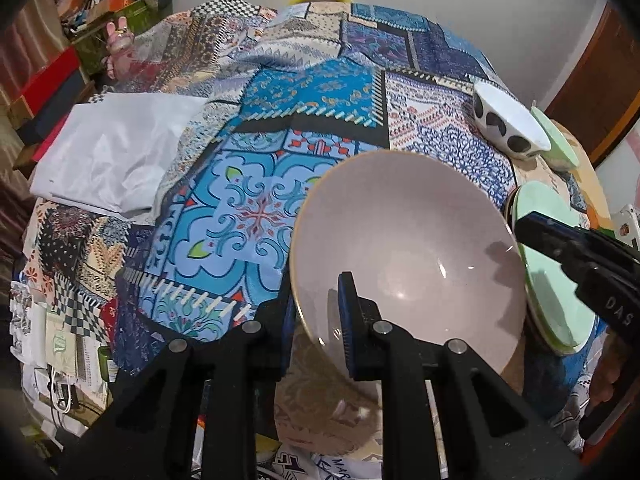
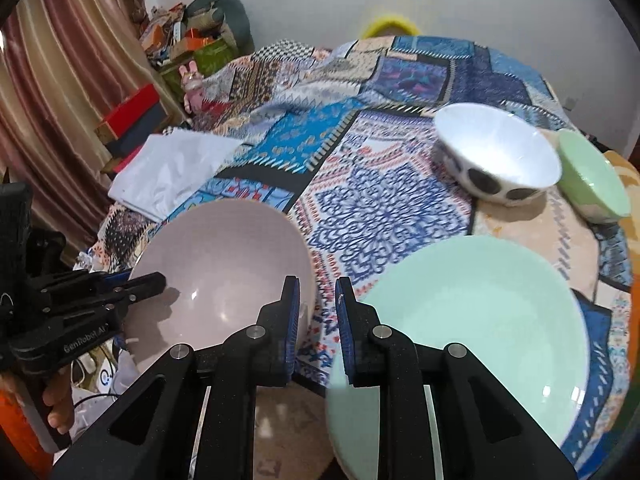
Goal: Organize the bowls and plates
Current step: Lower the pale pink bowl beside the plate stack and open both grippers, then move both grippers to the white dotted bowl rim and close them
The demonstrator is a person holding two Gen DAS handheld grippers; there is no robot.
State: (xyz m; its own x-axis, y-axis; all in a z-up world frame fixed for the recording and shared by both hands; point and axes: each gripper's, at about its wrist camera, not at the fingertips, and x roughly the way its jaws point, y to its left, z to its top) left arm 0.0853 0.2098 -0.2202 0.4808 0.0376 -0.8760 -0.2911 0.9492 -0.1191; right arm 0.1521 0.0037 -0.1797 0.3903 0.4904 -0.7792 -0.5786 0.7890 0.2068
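Observation:
My left gripper (image 1: 316,328) is shut on the near rim of a pale pink bowl (image 1: 408,256), held tilted above the patterned bedspread; it also shows at the left in the right wrist view (image 2: 224,264). My right gripper (image 2: 318,328) is shut on the left rim of a mint green plate (image 2: 472,320), one finger over the rim. That plate shows edge-on in the left wrist view (image 1: 552,280). A white bowl with black spots (image 2: 496,160) and a small green bowl (image 2: 592,176) sit at the far right.
A patchwork bedspread (image 1: 280,120) covers the surface. A folded white cloth (image 1: 112,160) lies at the left. Boxes and clutter (image 2: 176,48) are stacked by the curtain at the far left. Cables and papers (image 1: 60,360) lie below the near left edge.

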